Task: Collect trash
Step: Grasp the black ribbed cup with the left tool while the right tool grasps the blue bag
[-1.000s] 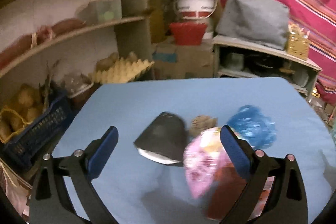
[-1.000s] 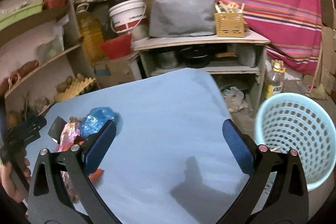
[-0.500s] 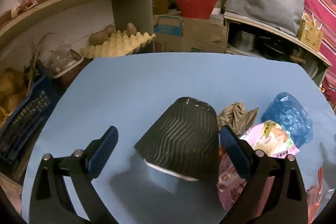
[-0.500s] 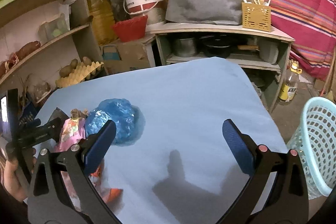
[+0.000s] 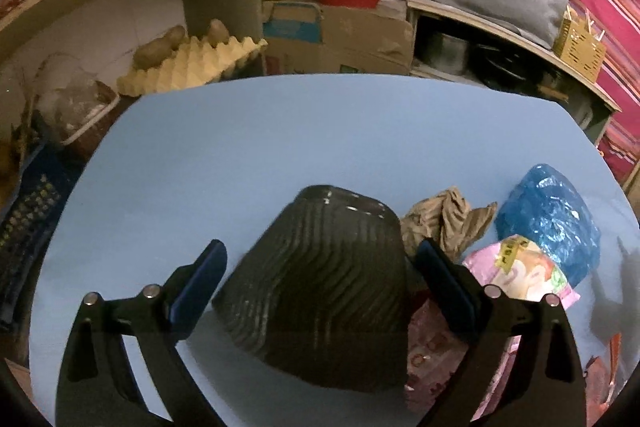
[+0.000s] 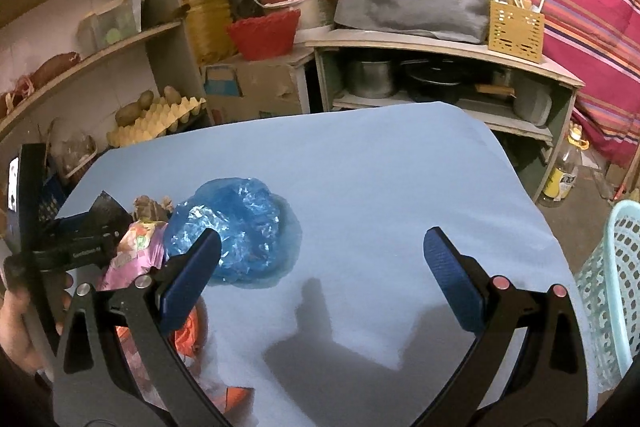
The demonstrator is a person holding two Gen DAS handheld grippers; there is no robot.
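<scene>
Blue-padded fingers of the left gripper stand wide apart, one on each side of a black ribbed container that lies on its side at the lower centre of the left wrist view; contact between pads and container cannot be confirmed. Just right of the container lies a crumpled brown paper, then a pink snack wrapper and a blue plastic bag, all resting on the light blue tabletop.

The right gripper also has its fingers spread apart, with nothing between them. In the right wrist view the blue plastic bag sits just beyond the left finger, with the pink wrapper and an orange wrapper at lower left. A pale green perforated basket stands at the right edge of the frame, beside the tabletop. Shelves with an egg tray occupy the upper left.
</scene>
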